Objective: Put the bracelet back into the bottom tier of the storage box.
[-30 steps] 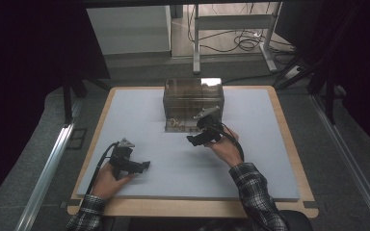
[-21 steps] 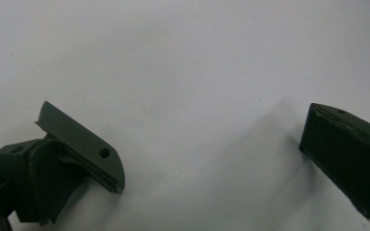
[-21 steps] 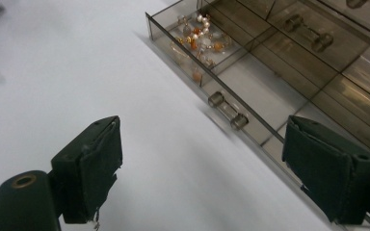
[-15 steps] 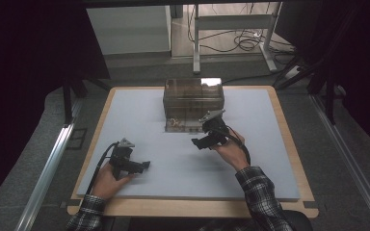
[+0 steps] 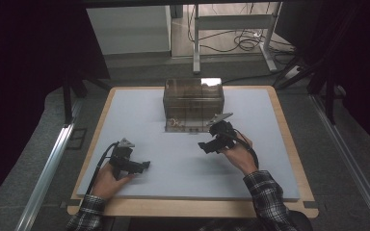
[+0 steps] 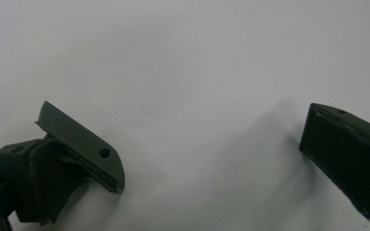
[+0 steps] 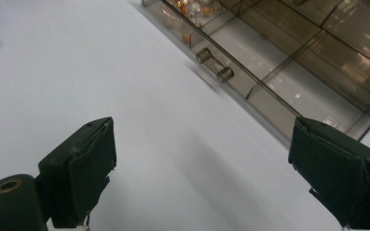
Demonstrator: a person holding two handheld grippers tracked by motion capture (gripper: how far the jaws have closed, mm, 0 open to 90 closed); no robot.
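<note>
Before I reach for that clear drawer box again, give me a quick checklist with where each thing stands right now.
1. Right gripper open: ok, jaws wide apart.
2. Right gripper empty: ok.
3. Left gripper open and empty: ok, over bare mat.
4. Drawer pulled out of the clear box: ok; its handle faces the right gripper.
5. Beads inside the drawer: ok; count cannot tell.
6. Path to handle clear: ok.

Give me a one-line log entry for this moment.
left gripper: open, empty, low over mat | right gripper: open, empty, near clear drawer box | bottom drawer: pulled out
</note>
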